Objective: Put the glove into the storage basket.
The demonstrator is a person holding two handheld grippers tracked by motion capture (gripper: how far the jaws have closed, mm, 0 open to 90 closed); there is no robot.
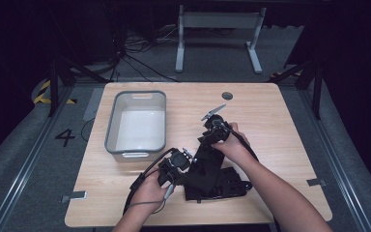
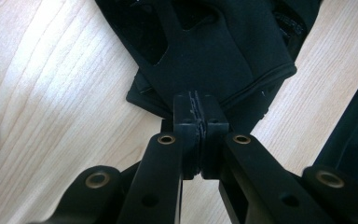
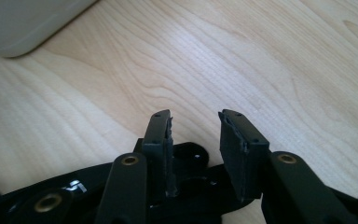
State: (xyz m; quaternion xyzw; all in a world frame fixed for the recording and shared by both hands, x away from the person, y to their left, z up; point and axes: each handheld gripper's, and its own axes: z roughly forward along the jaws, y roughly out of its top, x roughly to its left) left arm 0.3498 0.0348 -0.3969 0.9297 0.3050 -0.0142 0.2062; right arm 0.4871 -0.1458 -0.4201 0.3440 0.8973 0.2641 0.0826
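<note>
While the black garment (image 1: pixel 212 176) lies crumpled on the wooden surface (image 1: pixel 270 116) near the front edge, both hands work at it from the person's side. The left hand (image 1: pixel 149 191) is low at the garment's left edge, and the left claw (image 2: pixel 197 122) is pressed together on a fold of the black cloth. The right hand (image 1: pixel 232 145) reaches further forward, the forearm lying over the garment; the right claw (image 3: pixel 196 135) stands apart, holding nothing, just above the cloth. A grey bin (image 1: pixel 137 99) sits to the left, near.

Bin (image 1: pixel 136 123) blocks table's left; right side of table (image 1: pixel 280 125) open
</note>
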